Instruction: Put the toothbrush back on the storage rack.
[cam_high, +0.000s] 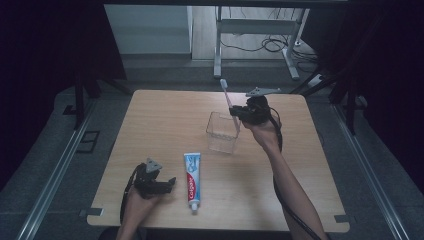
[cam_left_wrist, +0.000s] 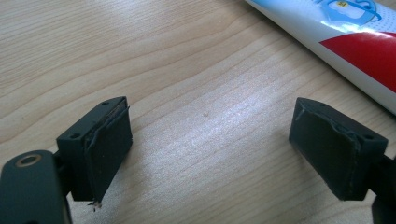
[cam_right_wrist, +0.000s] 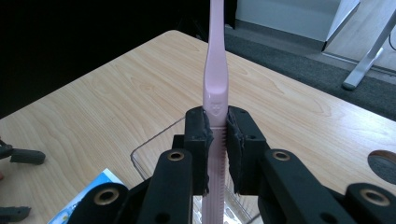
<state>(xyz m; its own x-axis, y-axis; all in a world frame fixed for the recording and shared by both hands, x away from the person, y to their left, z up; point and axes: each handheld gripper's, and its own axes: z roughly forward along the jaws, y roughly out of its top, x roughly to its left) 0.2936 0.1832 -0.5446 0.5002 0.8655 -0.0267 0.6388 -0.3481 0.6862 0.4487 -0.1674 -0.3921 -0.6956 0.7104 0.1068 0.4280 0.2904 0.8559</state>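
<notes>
Right tool (cam_right_wrist: 218, 154) clamped on pink toothbrush (cam_right_wrist: 215, 93) mid-handle above clear cup (cam_high: 222, 132); light, stiff, slick plastic, best held at ribbed grip; left tool (cam_left_wrist: 210, 154) released over counter (cam_left_wrist: 187, 70).

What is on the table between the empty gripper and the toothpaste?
Nothing: bare wood lies between the open left gripper and the toothpaste tube in the left gripper view, and the high view shows the same gap.

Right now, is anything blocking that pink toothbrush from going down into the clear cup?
Nothing visible blocks it. The right gripper is shut on the pink toothbrush, held upright right above the clear cup, whose open top looks empty. The toothpaste tube lies apart on the table, nearer the person.
</notes>
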